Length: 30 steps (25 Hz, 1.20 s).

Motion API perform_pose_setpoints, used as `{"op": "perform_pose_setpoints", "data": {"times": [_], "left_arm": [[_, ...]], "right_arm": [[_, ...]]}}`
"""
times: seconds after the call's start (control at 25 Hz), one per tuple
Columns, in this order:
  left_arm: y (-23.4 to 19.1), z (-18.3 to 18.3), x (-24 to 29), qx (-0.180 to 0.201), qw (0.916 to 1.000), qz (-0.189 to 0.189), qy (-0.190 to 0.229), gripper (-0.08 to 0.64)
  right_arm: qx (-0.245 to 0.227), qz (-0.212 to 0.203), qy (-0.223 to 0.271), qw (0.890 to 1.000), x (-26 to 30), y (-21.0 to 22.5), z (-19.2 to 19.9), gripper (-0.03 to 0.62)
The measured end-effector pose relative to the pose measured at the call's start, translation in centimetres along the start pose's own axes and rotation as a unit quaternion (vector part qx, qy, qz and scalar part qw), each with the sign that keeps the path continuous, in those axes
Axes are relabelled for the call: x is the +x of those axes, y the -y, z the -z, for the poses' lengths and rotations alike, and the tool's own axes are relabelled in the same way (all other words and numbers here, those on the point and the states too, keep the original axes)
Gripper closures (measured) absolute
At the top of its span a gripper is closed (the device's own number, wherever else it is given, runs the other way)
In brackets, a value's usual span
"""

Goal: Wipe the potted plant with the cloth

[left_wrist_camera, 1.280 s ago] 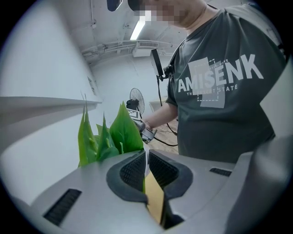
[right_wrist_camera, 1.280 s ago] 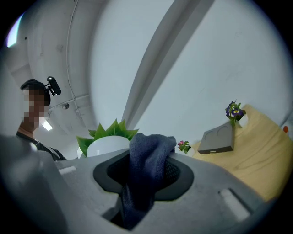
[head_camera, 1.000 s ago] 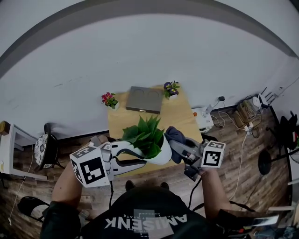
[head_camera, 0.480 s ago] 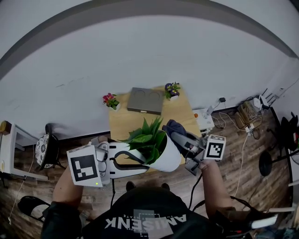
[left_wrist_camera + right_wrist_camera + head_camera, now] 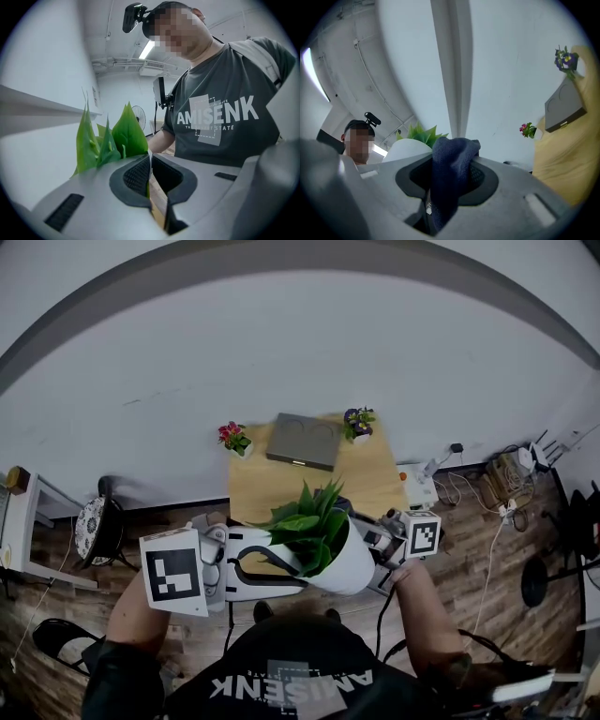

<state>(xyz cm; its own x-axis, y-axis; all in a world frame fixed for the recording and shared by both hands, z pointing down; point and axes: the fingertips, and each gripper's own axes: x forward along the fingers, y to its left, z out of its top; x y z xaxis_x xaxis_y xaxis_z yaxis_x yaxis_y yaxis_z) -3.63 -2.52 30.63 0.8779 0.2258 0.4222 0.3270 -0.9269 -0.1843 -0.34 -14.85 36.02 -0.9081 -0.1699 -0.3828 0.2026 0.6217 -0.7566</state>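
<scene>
Head view: against a second ago the potted plant (image 5: 319, 540) sits nearer the person, past the near edge of the table (image 5: 366, 488) and tilted more steeply. Its white pot (image 5: 354, 566) is filled with broad green leaves (image 5: 305, 521), the left gripper (image 5: 281, 568) is at its rim and the right gripper (image 5: 377, 542) is close at its other side. The cloth (image 5: 450, 173), visible beside the pot then, is now hidden behind it. Left gripper view: the jaws are clamped on the thin white pot rim, with the leaves rising just beyond. Right gripper view: the jaws are closed on the dark blue cloth, which bulges above them — pot and leaves just beyond.
</scene>
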Motion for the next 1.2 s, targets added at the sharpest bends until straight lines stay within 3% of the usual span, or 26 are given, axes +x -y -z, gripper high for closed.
{"op": "perform_pose_setpoints", "data": {"times": [0.44, 0.84, 1.2], "left_arm": [[-0.1, 1.5, 0.0, -0.020, 0.9997, 0.001, -0.013, 0.543], [-1.1, 3.3, 0.9, -0.049, 0.9987, 0.010, -0.012, 0.545], [-2.6, 3.7, 2.5, -0.087, 0.9958, 0.008, 0.026, 0.545]], "right_arm": [[0.024, -0.036, 0.016, 0.999, -1.1, -0.2, -0.6, 0.468], [-0.013, 0.013, 0.044, 0.999, -2.7, -0.5, -2.0, 0.468], [-0.076, 0.068, 0.066, 0.993, -4.2, -1.4, -3.4, 0.468]]}}
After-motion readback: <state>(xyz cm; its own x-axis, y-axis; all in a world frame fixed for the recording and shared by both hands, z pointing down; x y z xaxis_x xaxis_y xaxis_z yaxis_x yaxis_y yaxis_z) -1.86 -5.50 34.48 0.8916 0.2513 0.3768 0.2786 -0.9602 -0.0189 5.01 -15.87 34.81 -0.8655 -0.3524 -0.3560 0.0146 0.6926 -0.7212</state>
